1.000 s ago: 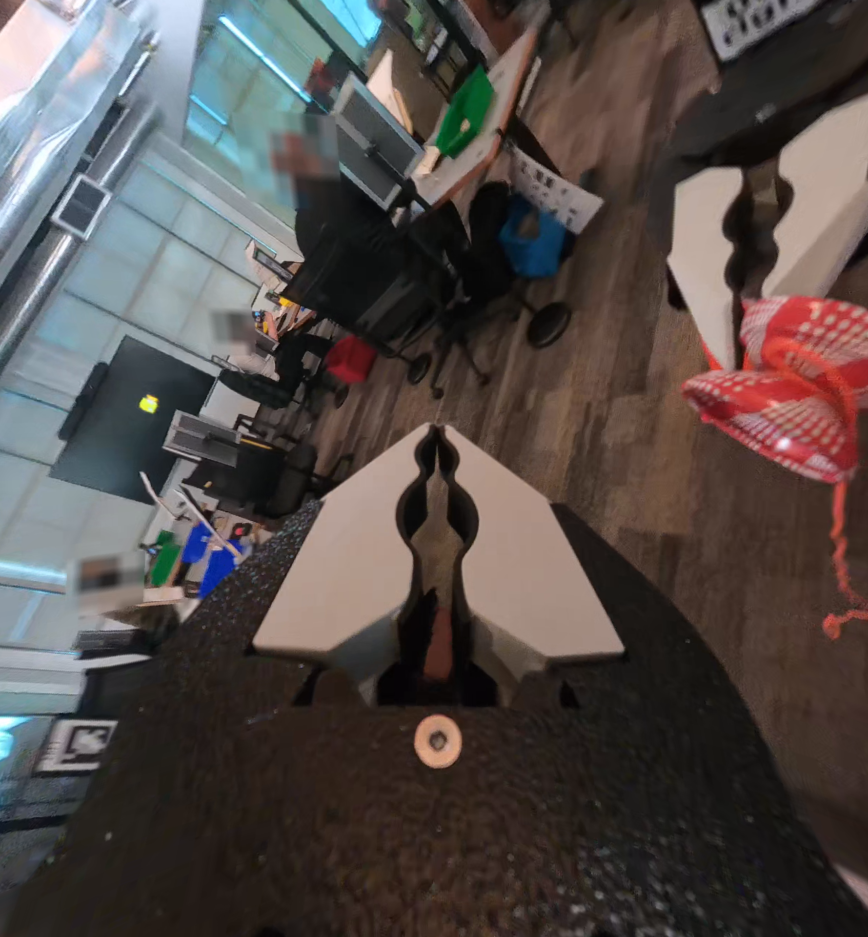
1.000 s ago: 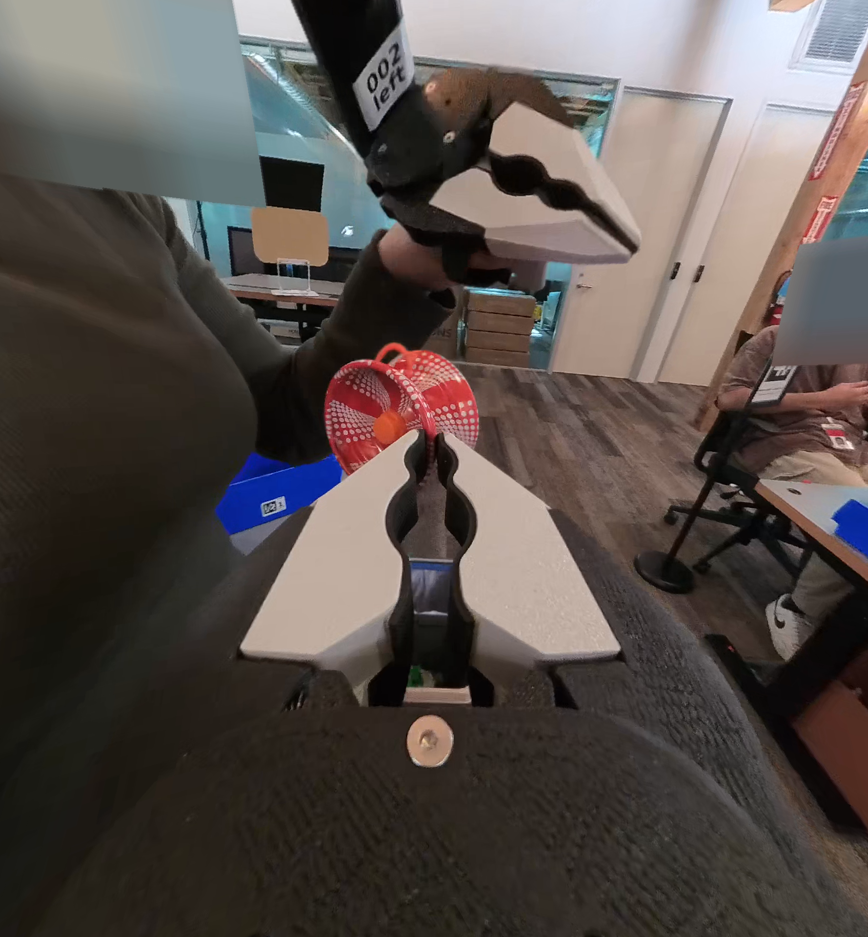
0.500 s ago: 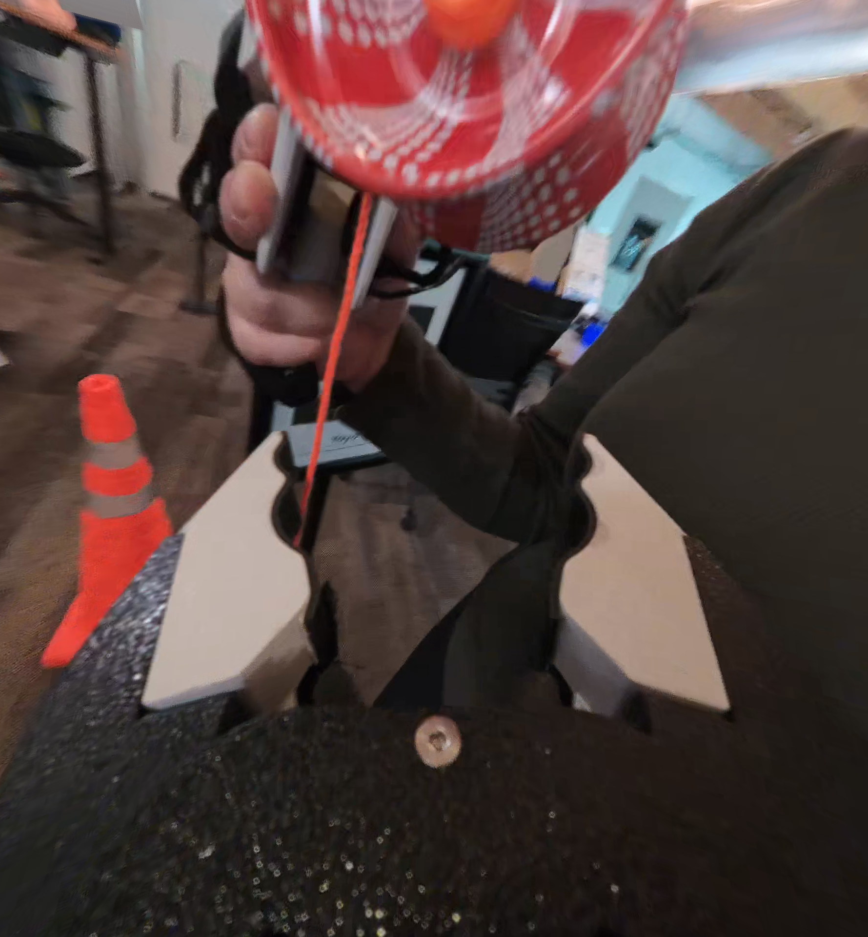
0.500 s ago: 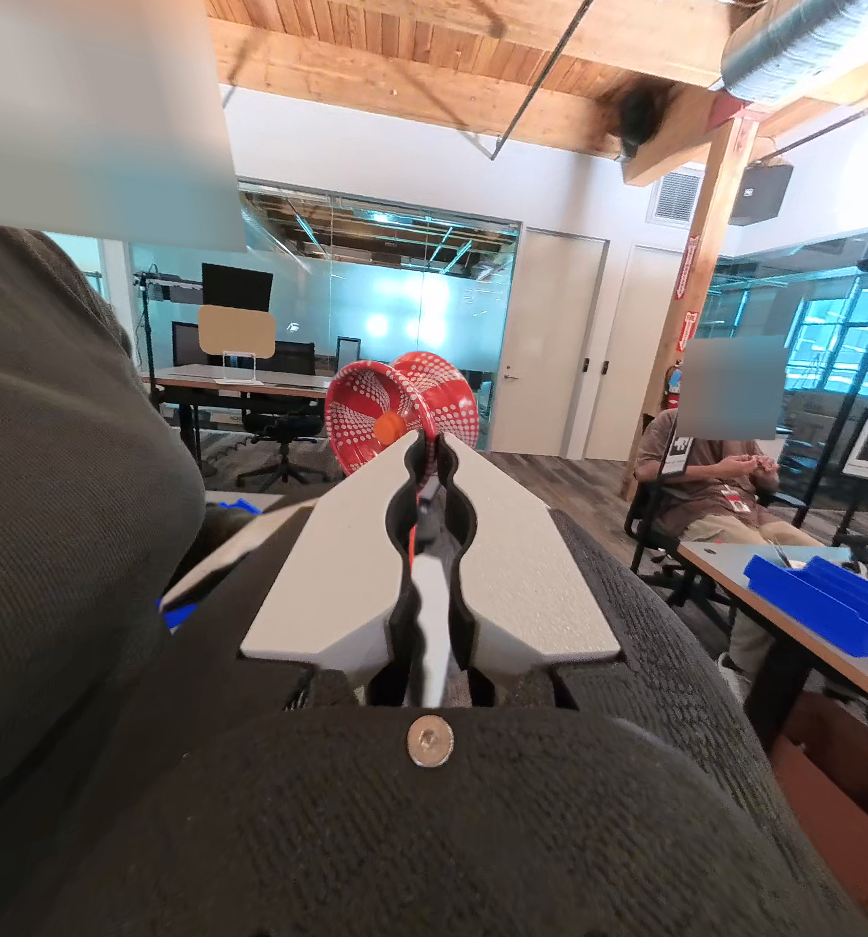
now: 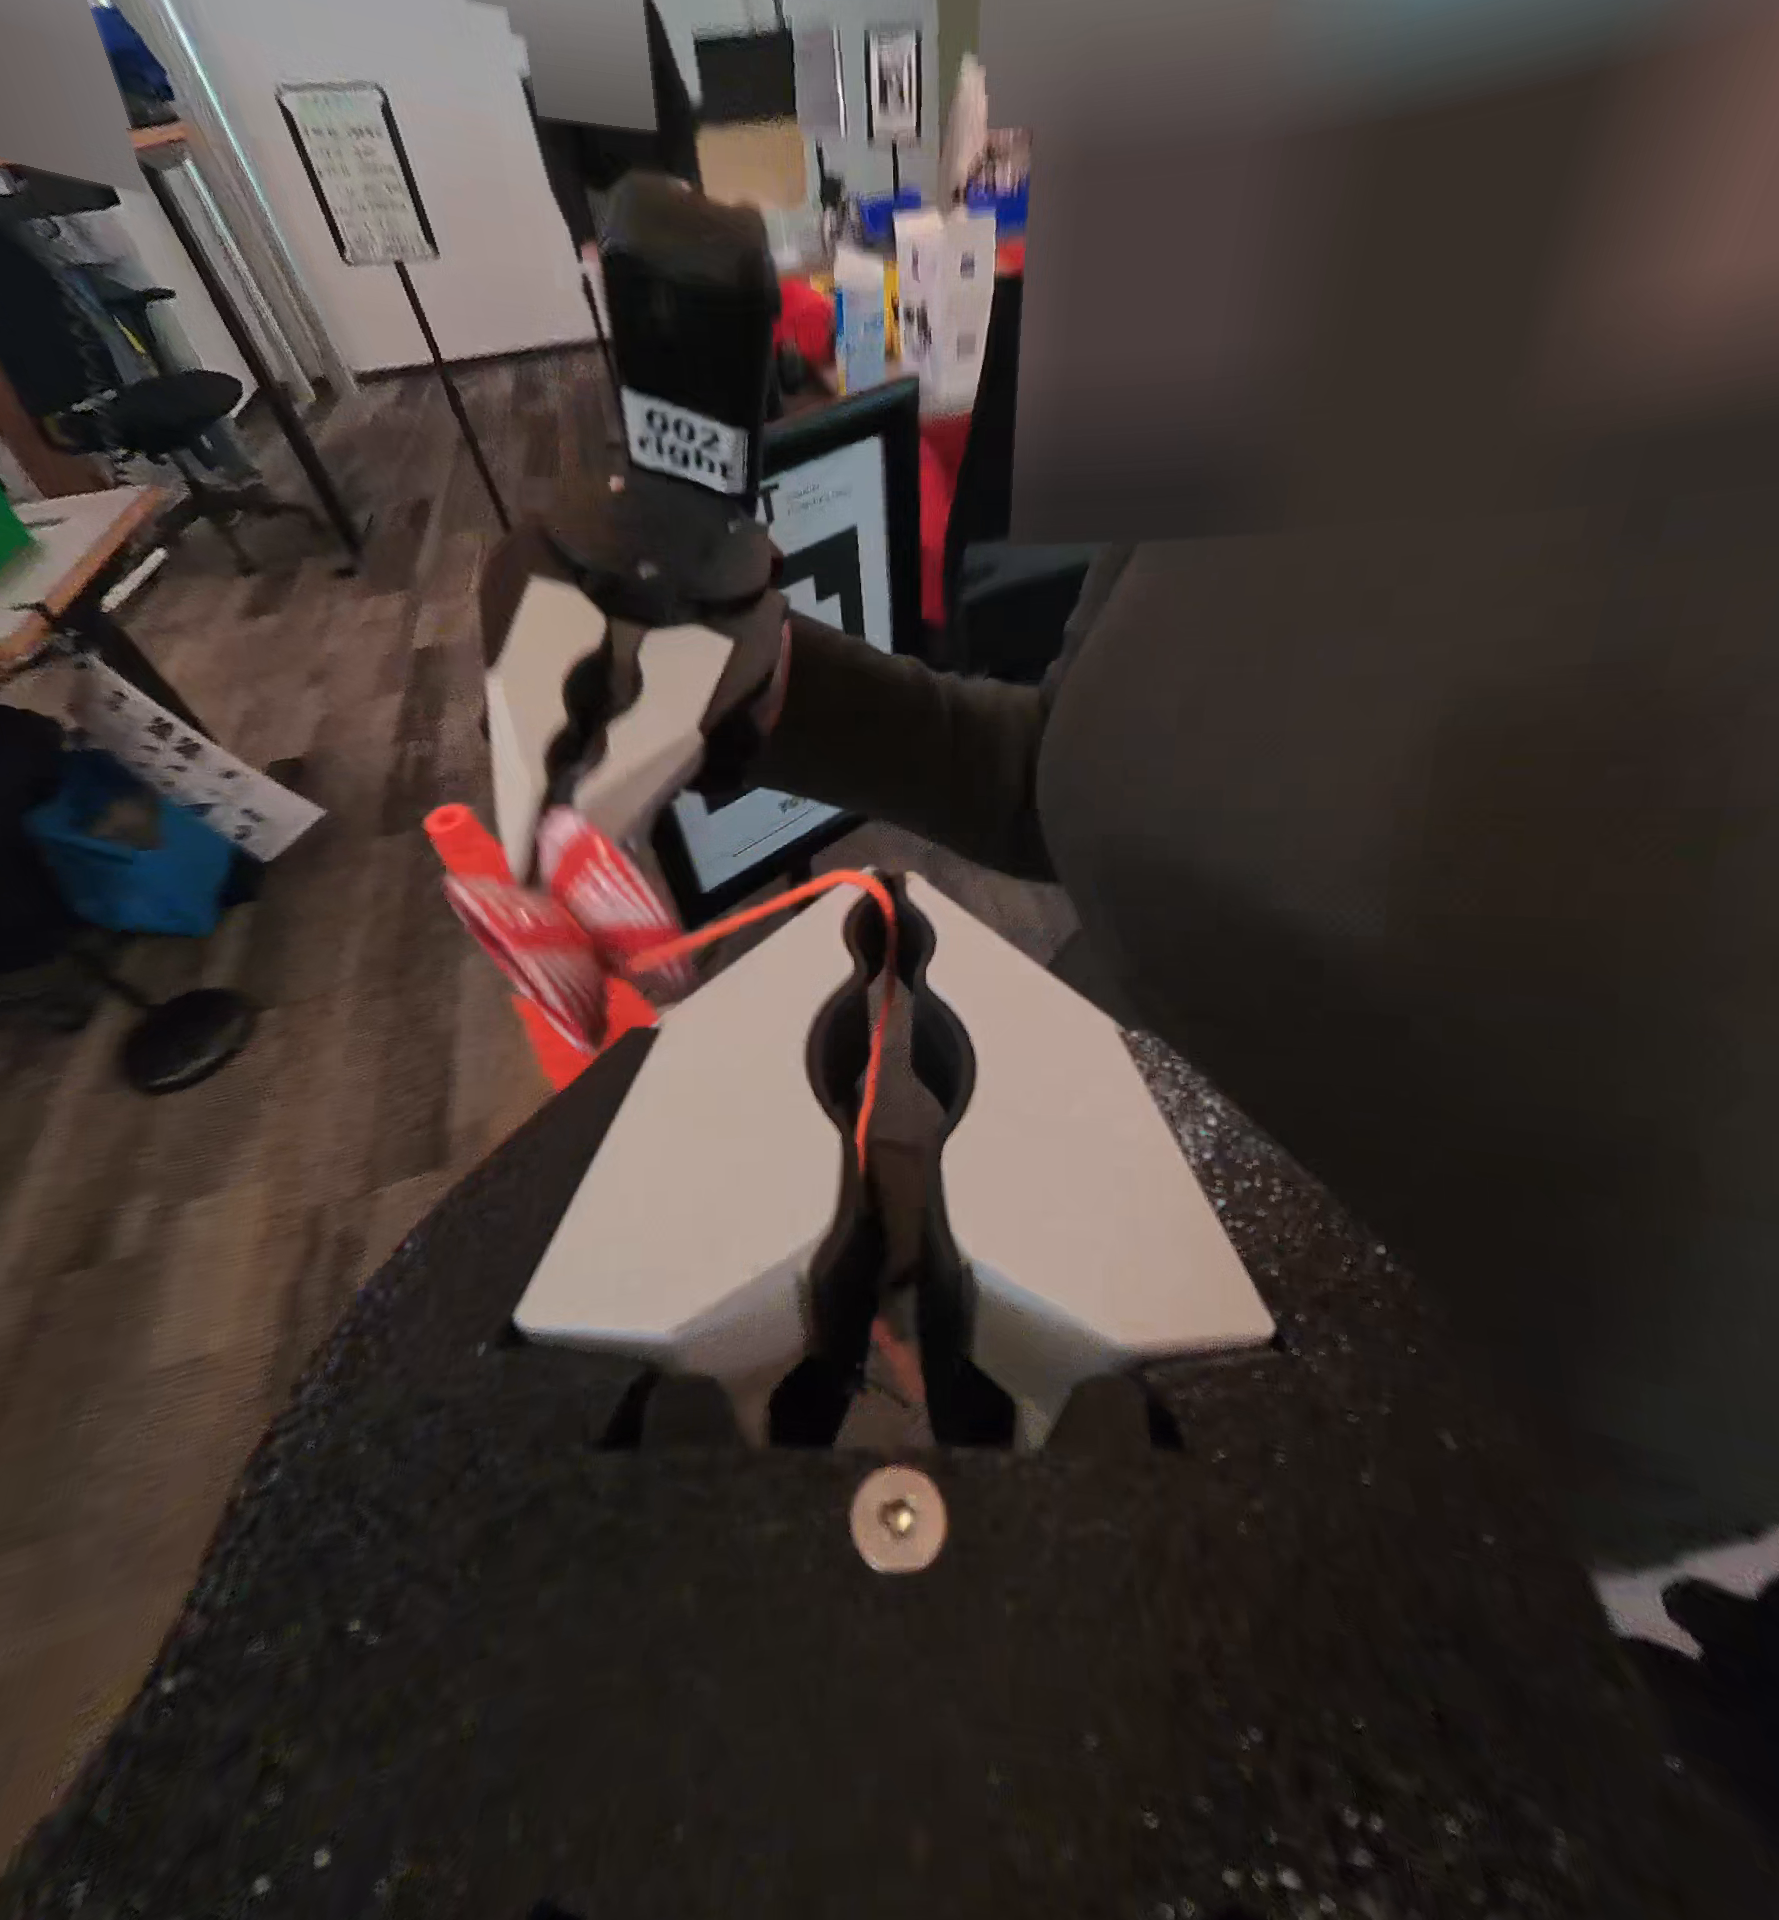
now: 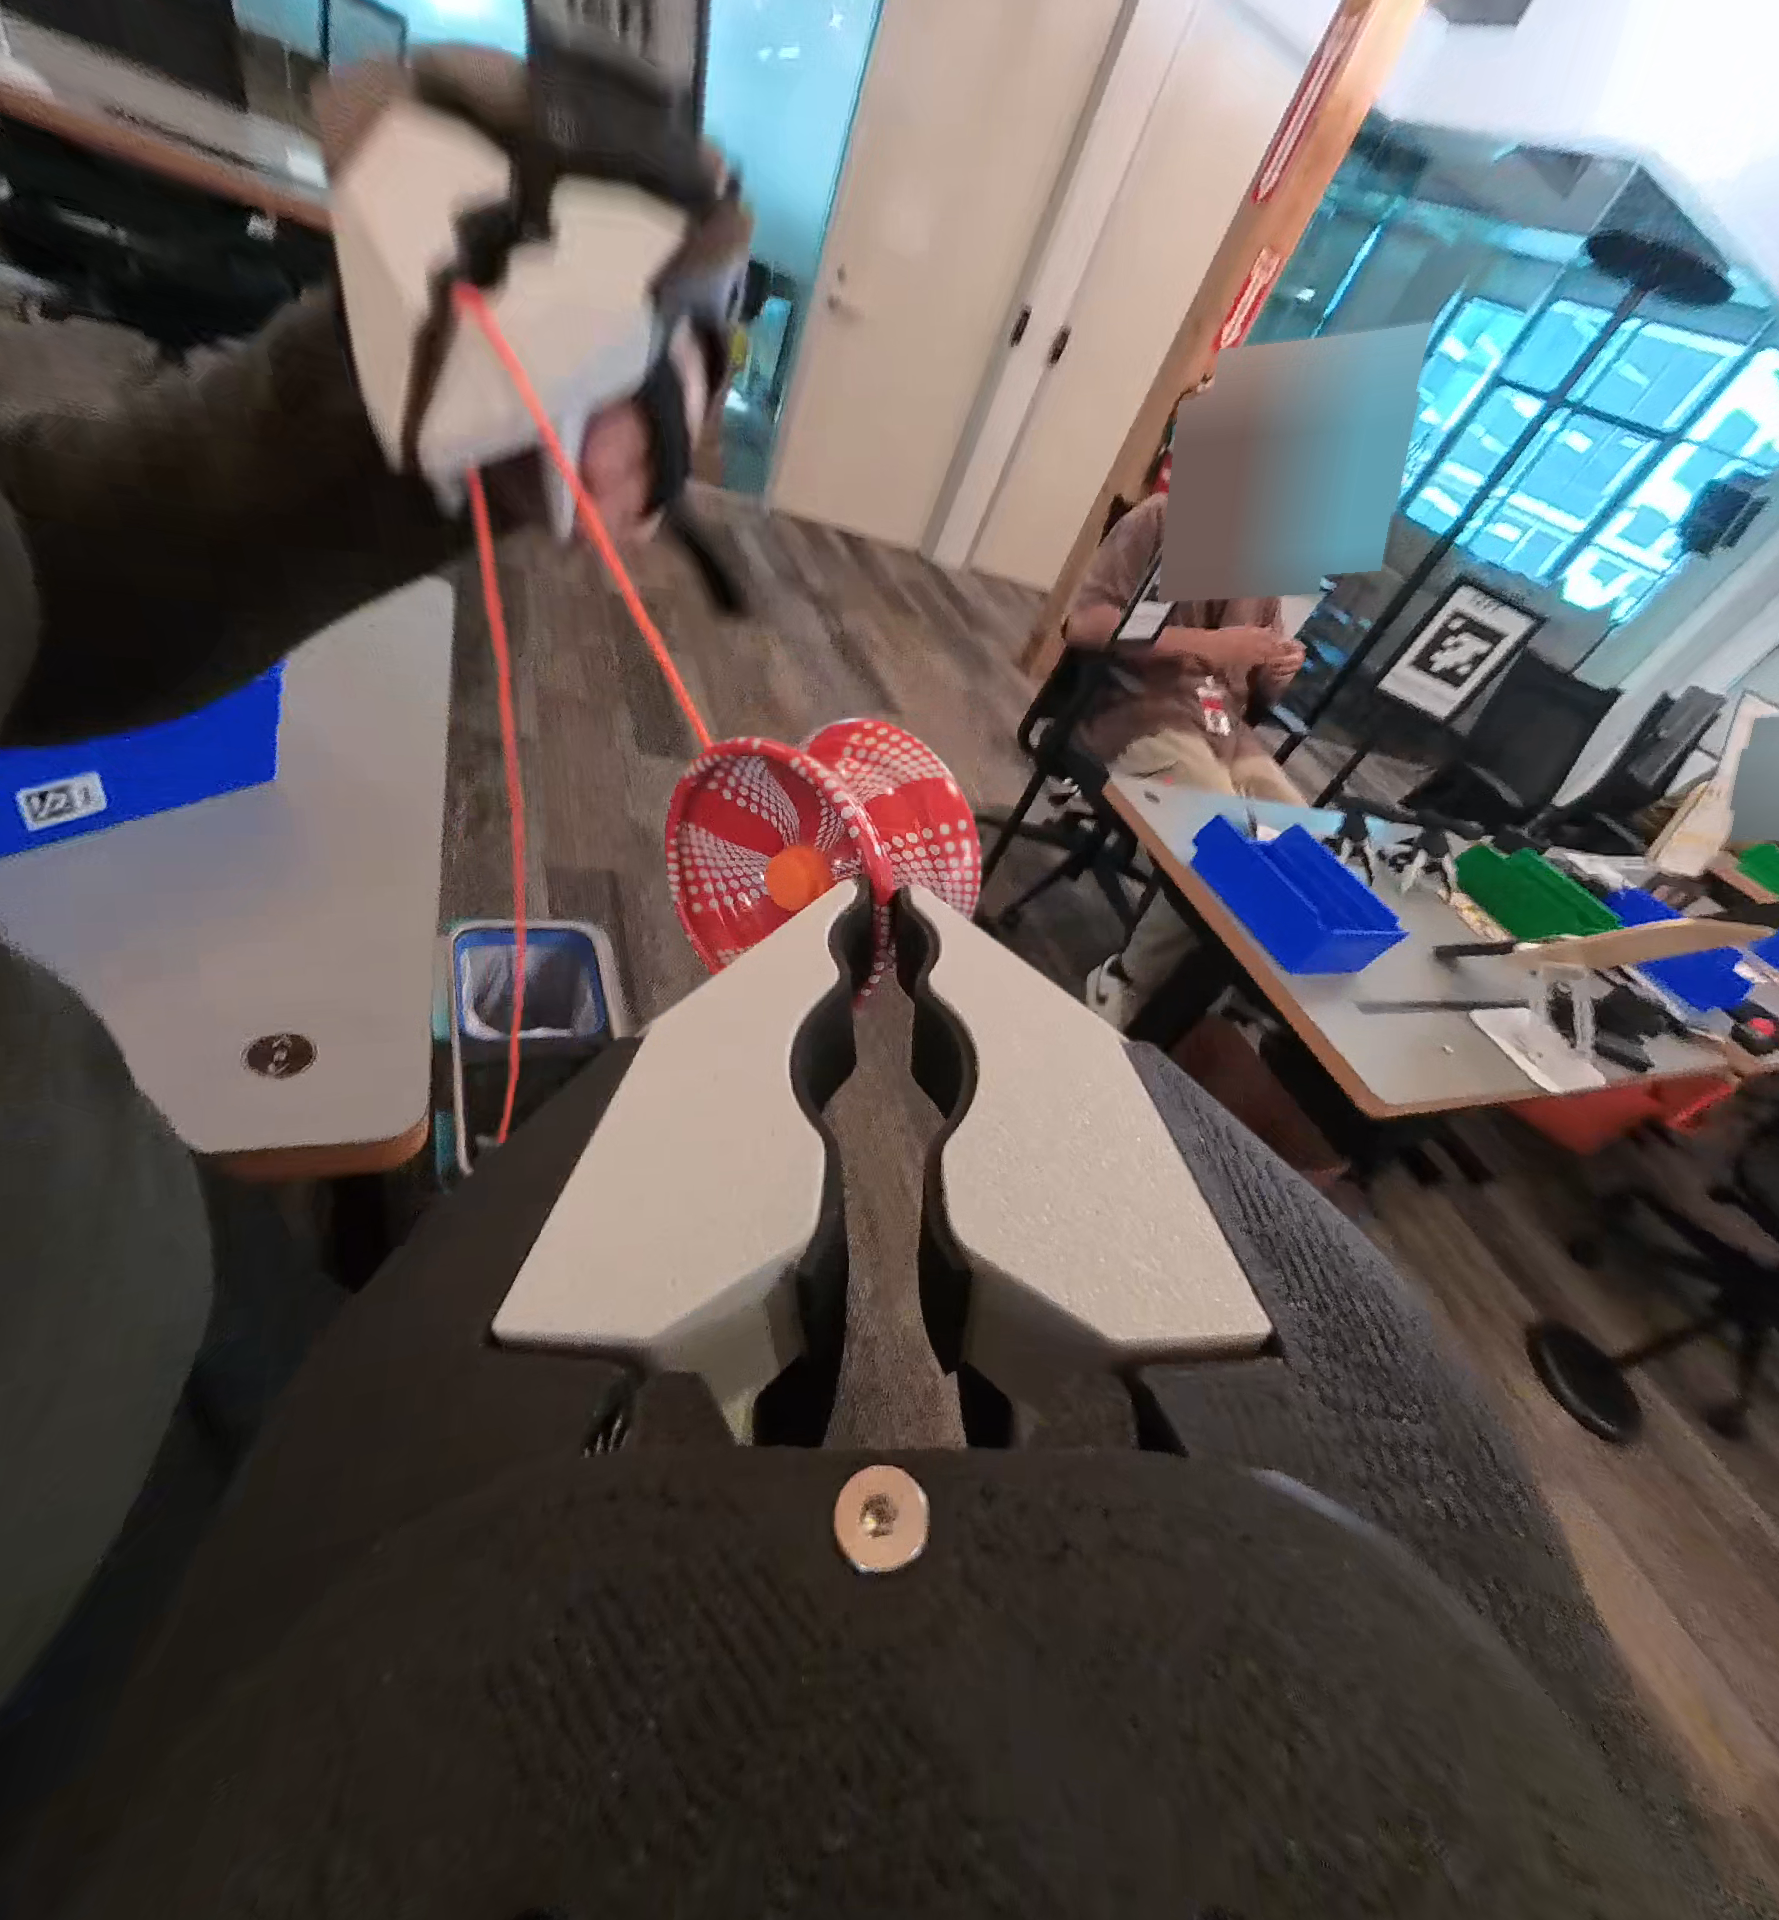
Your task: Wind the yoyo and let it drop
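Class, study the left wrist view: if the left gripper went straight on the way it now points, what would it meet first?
Probably the person's dark sleeve behind the right gripper. The left gripper, shut on the orange string, points just right of the red yoyo; depth is unclear.

Your yoyo (image 6: pixel 823 842) was red with white dots and an orange hub. Its string (image 6: pixel 604 540) was orange. Your gripper fingers (image 6: pixel 698 1174) were pale grey on black bodies.

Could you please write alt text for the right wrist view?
The right gripper pinches a red, white-dotted yoyo by its rim. An orange string runs from it up to the shut left gripper.
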The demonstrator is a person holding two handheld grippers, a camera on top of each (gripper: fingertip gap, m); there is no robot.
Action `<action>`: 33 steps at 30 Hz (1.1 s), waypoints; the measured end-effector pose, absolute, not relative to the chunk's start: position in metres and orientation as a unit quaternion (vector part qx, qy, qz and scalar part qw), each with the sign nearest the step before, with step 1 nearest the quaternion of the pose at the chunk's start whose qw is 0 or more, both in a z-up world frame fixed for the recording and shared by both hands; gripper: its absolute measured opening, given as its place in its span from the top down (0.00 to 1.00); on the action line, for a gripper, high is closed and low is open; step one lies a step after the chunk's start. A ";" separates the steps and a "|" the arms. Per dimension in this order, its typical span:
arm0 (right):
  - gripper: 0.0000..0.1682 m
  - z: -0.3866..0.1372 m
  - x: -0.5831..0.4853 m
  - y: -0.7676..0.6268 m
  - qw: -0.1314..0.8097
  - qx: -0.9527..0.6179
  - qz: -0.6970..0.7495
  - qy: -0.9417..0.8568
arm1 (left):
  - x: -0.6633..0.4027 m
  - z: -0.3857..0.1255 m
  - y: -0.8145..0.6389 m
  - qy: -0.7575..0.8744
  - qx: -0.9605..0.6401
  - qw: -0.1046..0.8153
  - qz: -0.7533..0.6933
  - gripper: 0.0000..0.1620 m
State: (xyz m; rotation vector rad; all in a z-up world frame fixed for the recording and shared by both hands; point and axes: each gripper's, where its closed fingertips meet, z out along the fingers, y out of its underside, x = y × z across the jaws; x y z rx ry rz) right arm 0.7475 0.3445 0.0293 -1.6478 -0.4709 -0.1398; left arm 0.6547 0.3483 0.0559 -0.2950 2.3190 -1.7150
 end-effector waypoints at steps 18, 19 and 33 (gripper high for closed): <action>0.99 0.021 0.667 0.367 0.667 -0.644 0.231 -0.295 | 0.741 0.078 0.407 0.885 -0.143 0.188 -0.401 1.00; 0.99 0.025 0.663 0.367 0.675 -0.628 0.251 -0.295 | 0.749 0.072 0.408 0.878 -0.154 0.198 -0.408 1.00; 0.99 0.071 0.721 0.354 0.784 -0.497 0.336 -0.157 | 0.745 -0.094 0.456 0.818 -0.381 0.146 -0.404 0.61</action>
